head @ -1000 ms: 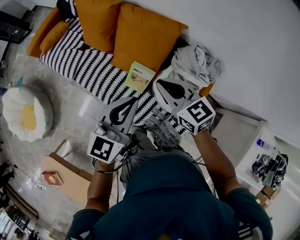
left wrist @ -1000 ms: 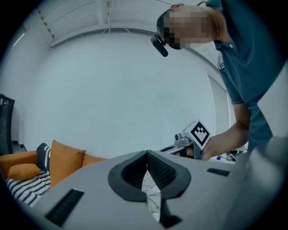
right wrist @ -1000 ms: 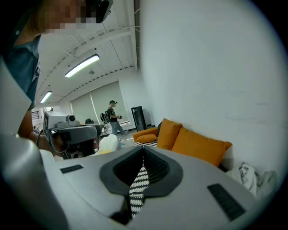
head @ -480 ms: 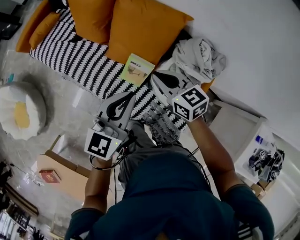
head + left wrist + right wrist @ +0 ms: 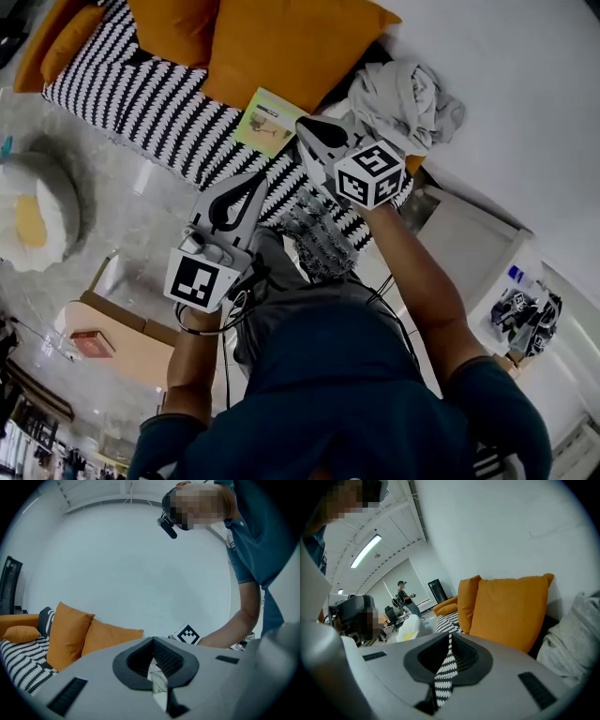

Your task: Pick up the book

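– Pale green thin book (image 5: 265, 122) lies flat on the black-and-white striped sofa cover (image 5: 122, 94), before the big orange cushion (image 5: 281, 37).
– Our right gripper (image 5: 302, 122) is just beside it, our left gripper (image 5: 267, 175) farther away. Both jaws are clenched on nothing, so we risk only pushing it.
– One corner is hidden, and we cannot read the cover.

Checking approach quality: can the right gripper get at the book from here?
Probably yes: the book lies uncovered on the striped sofa, and the right gripper is close beside it, nothing between. Its shut jaws must open first.
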The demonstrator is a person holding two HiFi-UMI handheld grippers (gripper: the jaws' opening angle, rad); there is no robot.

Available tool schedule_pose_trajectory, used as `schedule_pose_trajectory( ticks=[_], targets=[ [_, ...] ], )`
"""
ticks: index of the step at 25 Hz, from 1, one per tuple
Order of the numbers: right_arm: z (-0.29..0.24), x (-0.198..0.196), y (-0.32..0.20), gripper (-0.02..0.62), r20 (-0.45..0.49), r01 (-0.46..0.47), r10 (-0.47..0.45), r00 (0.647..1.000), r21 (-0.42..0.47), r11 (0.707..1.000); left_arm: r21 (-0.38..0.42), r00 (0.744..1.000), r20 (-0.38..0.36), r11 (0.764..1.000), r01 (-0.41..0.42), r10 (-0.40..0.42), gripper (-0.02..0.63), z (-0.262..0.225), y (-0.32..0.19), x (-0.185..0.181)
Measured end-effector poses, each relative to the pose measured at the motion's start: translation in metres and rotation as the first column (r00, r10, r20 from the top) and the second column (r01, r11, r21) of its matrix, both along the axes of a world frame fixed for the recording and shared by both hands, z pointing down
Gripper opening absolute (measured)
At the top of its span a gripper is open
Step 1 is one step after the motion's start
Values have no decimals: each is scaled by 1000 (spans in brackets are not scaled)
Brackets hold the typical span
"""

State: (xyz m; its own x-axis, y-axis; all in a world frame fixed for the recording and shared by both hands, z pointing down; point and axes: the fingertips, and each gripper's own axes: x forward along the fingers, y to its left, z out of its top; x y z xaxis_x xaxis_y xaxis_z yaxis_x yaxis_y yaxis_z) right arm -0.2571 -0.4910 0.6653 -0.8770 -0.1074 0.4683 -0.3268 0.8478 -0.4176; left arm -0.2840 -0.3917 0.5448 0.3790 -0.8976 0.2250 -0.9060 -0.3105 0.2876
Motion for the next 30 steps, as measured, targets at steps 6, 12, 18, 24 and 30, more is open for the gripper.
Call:
schedule_pose_trajectory(
  ticks=[6, 12, 18, 24, 30],
  targets=[
    [42, -1, 7, 15, -55, 5, -9, 998, -63, 998, -33, 1000, -24, 999, 17, -18, 3, 16, 5, -5],
    [94, -1, 5, 22, -133, 7, -22, 991, -110, 994, -47, 999, -32, 998, 28, -30, 3, 37, 5, -17],
    [149, 16, -6, 88, -241, -23, -8, 970, -128, 992, -62, 997, -52, 997, 46, -49, 3, 54, 6, -26],
    [178, 19, -22, 149, -299, -21, -13, 954, -111, 994, -88, 996, -66, 995, 55, -61, 3, 67, 11, -33],
    [214, 25, -30, 209, -377, 8, -55, 924, -124, 992, -106, 993, -82, 992, 70, -79, 3, 82, 14, -39]
  ],
)
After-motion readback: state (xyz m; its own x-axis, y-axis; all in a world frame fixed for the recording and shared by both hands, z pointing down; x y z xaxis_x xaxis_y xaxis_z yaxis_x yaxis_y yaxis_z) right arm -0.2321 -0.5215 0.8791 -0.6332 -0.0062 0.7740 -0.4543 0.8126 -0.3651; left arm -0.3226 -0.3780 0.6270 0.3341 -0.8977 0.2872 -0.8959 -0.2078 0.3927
